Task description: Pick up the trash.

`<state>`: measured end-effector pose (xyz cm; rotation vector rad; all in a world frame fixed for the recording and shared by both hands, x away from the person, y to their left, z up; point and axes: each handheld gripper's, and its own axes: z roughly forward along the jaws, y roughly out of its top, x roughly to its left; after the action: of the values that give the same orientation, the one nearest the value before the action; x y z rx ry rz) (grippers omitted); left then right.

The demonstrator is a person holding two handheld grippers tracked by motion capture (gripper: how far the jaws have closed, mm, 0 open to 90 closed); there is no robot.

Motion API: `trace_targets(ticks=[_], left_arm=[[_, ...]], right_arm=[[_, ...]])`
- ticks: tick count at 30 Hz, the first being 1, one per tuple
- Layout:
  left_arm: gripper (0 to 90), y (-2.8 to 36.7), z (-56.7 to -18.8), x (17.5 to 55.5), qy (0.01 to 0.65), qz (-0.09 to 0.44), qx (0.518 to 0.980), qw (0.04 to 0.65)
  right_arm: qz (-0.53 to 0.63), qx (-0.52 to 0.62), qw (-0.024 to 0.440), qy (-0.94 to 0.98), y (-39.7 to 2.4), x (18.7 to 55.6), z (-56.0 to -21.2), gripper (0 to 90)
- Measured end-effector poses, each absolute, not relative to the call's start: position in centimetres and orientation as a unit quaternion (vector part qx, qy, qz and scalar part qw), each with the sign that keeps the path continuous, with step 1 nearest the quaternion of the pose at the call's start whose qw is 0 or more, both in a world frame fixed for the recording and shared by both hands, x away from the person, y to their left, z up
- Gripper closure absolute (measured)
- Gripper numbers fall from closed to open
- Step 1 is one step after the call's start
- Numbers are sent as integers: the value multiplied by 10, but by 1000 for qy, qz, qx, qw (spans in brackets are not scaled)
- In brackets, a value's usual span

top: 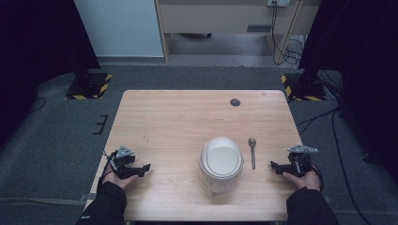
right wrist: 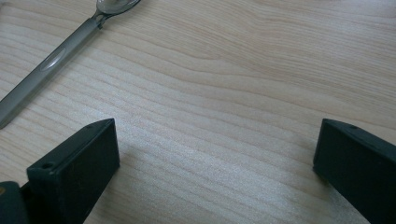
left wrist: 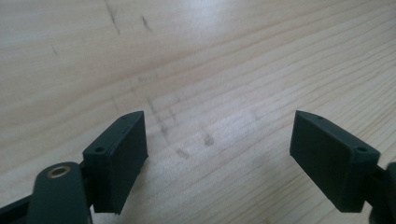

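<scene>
You held both the left gripper [top: 146,167] and right gripper [top: 273,165] spread wide, empty; the spoon [top: 252,151] lay at 3 o'clock of the white cooker [top: 220,161].

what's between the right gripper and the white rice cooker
In the high view, a metal spoon lies on the table between the right gripper and the rice cooker.

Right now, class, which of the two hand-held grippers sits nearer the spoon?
The right hand-held gripper. The spoon lies just right of the white lidded container, on that gripper's side; the left hand-held gripper sits beyond the container.
</scene>
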<state>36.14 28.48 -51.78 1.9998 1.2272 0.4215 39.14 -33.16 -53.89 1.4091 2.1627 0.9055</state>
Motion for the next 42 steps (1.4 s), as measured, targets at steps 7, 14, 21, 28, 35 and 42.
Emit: trace_targets(ticks=[7, 14, 21, 28, 35, 42], left_arm=[[200, 274, -487, 348, 463, 209, 729, 458], [196, 260, -460, 335, 448, 244, 689, 515], [192, 245, -441, 328, 421, 264, 675, 545], [210, 222, -419, 322, 386, 269, 671, 573], [206, 197, -406, 316, 358, 259, 674, 592], [207, 173, -398, 313, 334, 253, 680, 602]], right_arm=[[343, 554, 201, 732, -334, 383, -538, 8], [321, 532, 211, 755, -331, 381, -539, 8], [317, 527, 213, 759, -330, 381, -539, 8], [316, 527, 214, 759, -330, 381, -539, 8], [316, 527, 215, 759, -330, 381, -539, 8], [316, 527, 214, 759, -330, 381, -539, 8]])
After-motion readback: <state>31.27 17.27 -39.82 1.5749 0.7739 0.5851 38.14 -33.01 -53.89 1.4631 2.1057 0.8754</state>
